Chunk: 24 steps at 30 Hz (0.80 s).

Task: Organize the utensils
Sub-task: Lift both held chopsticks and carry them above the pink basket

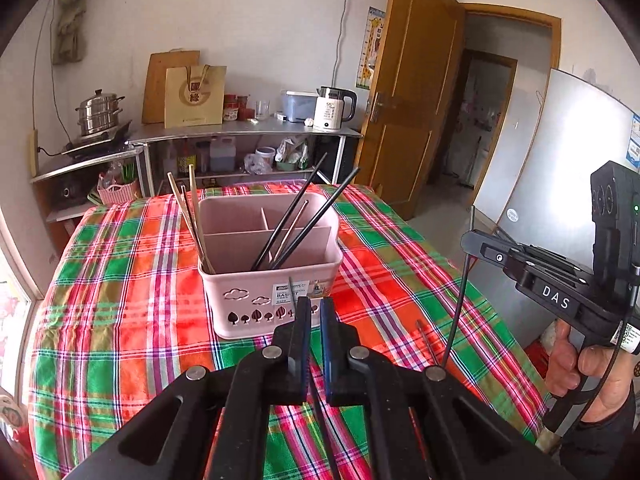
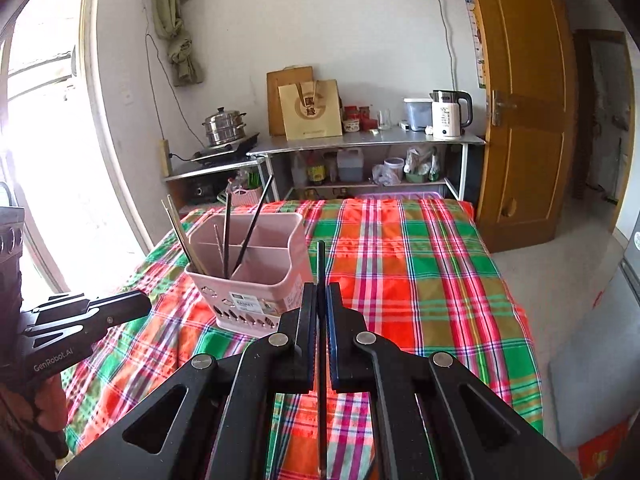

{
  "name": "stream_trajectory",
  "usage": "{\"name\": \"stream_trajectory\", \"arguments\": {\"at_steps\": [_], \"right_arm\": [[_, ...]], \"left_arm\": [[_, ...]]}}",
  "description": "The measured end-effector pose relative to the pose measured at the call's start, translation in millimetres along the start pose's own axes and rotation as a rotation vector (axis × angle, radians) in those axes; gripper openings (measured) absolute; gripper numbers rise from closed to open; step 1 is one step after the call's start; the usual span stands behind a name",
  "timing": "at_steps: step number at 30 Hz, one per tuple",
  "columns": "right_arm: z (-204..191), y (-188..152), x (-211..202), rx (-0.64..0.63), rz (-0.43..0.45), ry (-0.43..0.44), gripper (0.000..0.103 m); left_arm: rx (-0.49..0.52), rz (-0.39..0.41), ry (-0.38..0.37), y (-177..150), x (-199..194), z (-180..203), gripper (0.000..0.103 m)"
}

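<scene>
Both pairs of jaws are drawn nearly together, each pinching one thin utensil. Ahead of and below them spreads the table with its plaid cloth [image 2: 420, 264] in red, green and orange. On it stands the pink utensil caddy [image 1: 256, 308], straight ahead of the left gripper [image 1: 315, 304] and only just beyond its tips, and ahead and to the left of the right gripper [image 2: 321, 290]. Partitions split the caddy into compartments: pale wooden chopsticks [image 1: 192, 216] lean out of the corner to the left of the left jaws, and black chopsticks [image 1: 308, 216] slant up and to the right from the wide compartment nearest those jaws, with a thin metal stick among them. In the right wrist view the right jaws clamp a black chopstick [image 2: 321, 264] that runs straight up past the fingertips and back down between the fingers toward the camera. In the left wrist view the left jaws clamp a slim grey metal stick [image 1: 293, 292] whose tip rises just above the fingertips, in front of the caddy's label. To the right of the left jaws, the right gripper is seen from the side with its chopstick hanging below it, a hand [image 1: 576, 364] wrapped around its grip.
</scene>
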State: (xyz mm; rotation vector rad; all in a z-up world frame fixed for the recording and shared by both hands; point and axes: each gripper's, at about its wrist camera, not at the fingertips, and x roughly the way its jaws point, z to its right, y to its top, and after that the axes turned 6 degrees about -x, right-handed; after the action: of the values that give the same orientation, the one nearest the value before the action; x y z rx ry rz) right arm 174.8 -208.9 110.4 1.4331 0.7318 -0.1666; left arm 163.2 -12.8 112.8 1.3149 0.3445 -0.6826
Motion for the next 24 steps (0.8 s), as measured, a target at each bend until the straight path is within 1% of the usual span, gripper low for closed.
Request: {"name": "stream_trajectory", "arguments": {"at_steps": [4, 6, 8, 10, 11, 13, 15, 17, 18, 21, 24], "right_arm": [[-6, 3, -8, -0.014, 0.020, 0.004, 0.004], [-7, 2, -10, -0.012, 0.022, 0.001, 0.004], [-7, 2, -11, -0.010, 0.023, 0.002, 0.004], [-7, 2, -11, -0.012, 0.022, 0.003, 0.004], [-7, 1, -13, -0.013, 0.023, 0.003, 0.004], [-8, 1, -15, -0.016, 0.023, 0.006, 0.004], [-9, 1, -14, -0.020, 0.022, 0.009, 0.004], [-10, 0, -14, -0.023, 0.020, 0.013, 0.004], [-11, 0, -14, -0.025, 0.020, 0.014, 0.004], [-11, 0, -12, -0.030, 0.018, 0.018, 0.004], [-11, 0, -11, -0.034, 0.017, 0.022, 0.004]], "left_arm": [[0.001, 0.030, -0.014, 5, -13, -1, 0.003], [-0.004, 0.022, -0.029, 6, -15, -2, 0.002], [-0.006, 0.005, -0.026, 3, -11, -4, 0.002], [-0.034, -0.046, -0.051, -4, -1, -9, 0.002], [-0.042, -0.067, -0.049, -9, 6, -11, 0.002], [-0.045, -0.121, -0.030, -19, 26, -15, 0.004], [-0.080, -0.191, -0.009, -30, 51, -22, 0.006], [-0.105, -0.252, 0.021, -39, 77, -30, 0.014], [-0.123, -0.277, 0.041, -44, 89, -35, 0.016], [-0.163, -0.331, 0.061, -51, 119, -46, 0.018], [-0.159, -0.362, 0.083, -52, 140, -49, 0.018]]}}
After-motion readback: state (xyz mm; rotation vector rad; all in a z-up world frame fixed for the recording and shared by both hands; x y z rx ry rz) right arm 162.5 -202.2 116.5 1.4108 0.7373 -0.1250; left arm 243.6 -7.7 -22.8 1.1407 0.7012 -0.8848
